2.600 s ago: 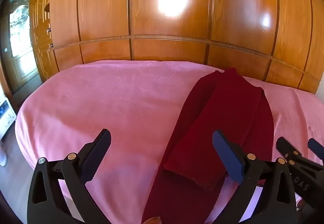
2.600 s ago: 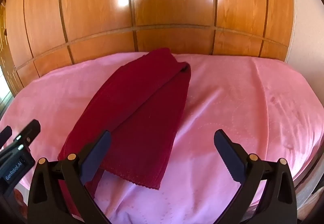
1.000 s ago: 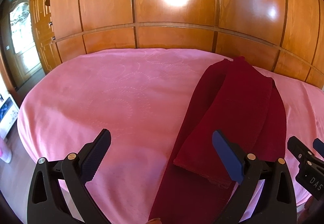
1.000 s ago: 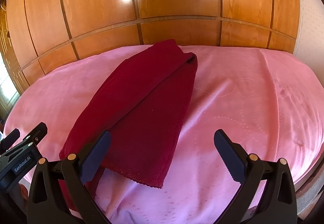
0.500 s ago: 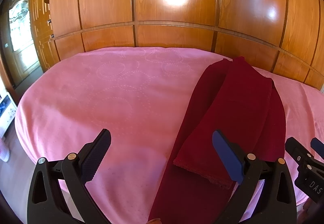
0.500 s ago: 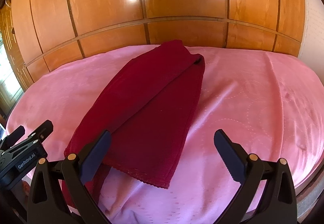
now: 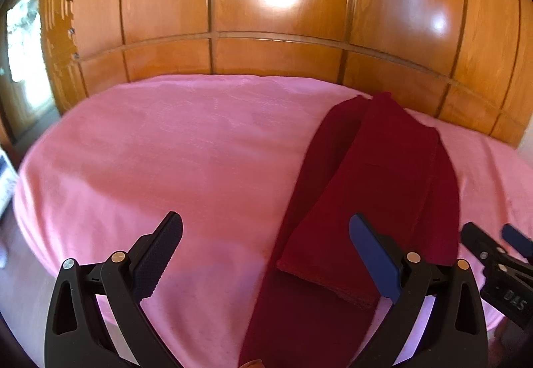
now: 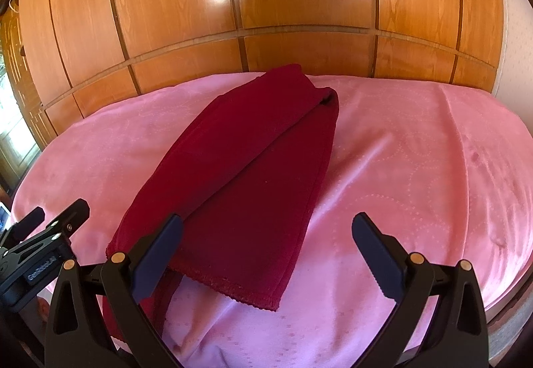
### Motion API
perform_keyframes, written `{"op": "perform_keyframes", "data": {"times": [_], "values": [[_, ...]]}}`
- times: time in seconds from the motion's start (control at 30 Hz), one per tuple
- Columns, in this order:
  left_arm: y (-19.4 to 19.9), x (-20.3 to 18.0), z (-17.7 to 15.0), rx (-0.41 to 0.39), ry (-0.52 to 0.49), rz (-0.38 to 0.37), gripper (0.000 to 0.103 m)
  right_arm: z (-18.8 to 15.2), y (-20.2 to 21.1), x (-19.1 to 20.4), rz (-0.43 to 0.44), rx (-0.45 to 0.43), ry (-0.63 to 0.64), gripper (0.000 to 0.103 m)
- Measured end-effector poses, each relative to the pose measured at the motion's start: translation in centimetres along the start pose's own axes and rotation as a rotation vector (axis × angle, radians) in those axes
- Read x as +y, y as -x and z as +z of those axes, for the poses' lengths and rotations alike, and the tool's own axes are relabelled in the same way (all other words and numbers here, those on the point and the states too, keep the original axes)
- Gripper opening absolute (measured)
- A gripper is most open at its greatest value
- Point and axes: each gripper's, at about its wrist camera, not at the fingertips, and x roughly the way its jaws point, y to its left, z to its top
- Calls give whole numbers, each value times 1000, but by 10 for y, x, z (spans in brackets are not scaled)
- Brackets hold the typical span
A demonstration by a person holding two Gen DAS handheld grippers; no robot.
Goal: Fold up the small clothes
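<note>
A dark red cloth lies lengthwise on the pink bedspread, folded over itself so its upper layer ends short of the near edge. In the right wrist view the cloth runs from the far middle to the near left. My left gripper is open and empty, held above the cloth's near left part. My right gripper is open and empty above the cloth's near right corner. Each gripper shows at the edge of the other's view: the right one and the left one.
A glossy wooden panelled wall stands right behind the bed. The bedspread stretches bare to the right of the cloth. A doorway with daylight is at far left. The bed's near edge drops off below the grippers.
Both grippers have stayed open and shifted only slightly; the views drifted a little. The cloth has not moved.
</note>
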Motion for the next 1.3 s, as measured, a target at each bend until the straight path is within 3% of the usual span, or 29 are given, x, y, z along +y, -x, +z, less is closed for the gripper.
{"op": "perform_keyframes", "data": {"times": [0.27, 0.37, 0.47, 0.6, 0.73, 0.8, 0.87, 1.03, 1.2, 1.3], "values": [[-6, 25, -1, 39, 84, -124, 99, 11, -8, -15, 130, 13, -67, 98], [-8, 40, -2, 55, 109, -168, 99, 22, -25, -17, 213, 48, -120, 72], [-12, 55, -6, 75, 139, -154, 99, 30, -49, -12, 299, 138, -157, 46], [-17, 73, -14, 104, 175, -138, 99, 30, -74, 9, 351, 230, -167, 43], [-23, 85, -22, 142, 206, -157, 99, 38, -94, 20, 376, 252, -193, 40], [-28, 88, -26, 170, 224, -183, 99, 48, -92, 27, 381, 226, -145, 9], [-30, 88, -28, 178, 234, -189, 99, 59, -79, 23, 378, 158, -95, 7], [-36, 81, -26, 159, 209, -208, 99, 80, -27, -21, 191, -29, 64, 6], [-41, 62, -24, 174, 148, -273, 99, 108, -2, -128, -124, -134, -3, 6], [-44, 43, -24, 202, 51, -281, 99, 121, -10, -199, -313, -127, -67, 6]]}}
